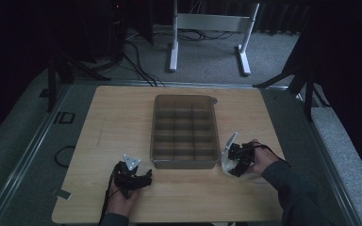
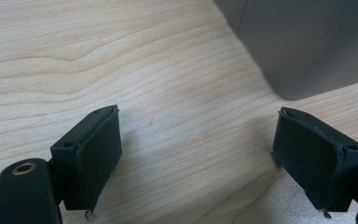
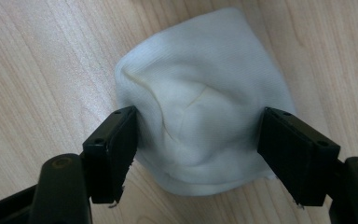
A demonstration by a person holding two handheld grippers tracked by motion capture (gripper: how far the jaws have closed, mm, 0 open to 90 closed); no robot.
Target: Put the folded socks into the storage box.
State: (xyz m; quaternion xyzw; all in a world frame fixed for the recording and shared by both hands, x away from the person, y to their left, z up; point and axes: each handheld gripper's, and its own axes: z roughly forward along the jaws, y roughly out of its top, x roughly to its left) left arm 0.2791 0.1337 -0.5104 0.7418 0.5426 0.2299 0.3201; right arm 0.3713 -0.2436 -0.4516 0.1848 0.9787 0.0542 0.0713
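Work looks barely begun: the white cloth [image 3: 200, 121] lies bunched near the tabletop's front right corner, between the right gripper's [image 3: 198, 154] spread jaws, not yet pinched. The left gripper [image 2: 198, 158] hovers released beside the empty divided tray [image 1: 185, 164].

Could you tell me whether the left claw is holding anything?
No, the left claw is open over bare table, with nothing between its jaws.

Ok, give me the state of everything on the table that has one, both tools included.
Left tool: open, jaws wide apart over bare wood, holding nothing.
Right tool: open, one jaw on each side of the white cloth.
White cloth: bunched into a mound, lying on the table, not yet pinched.
Divided bin: upright, uncovered, compartments look empty.
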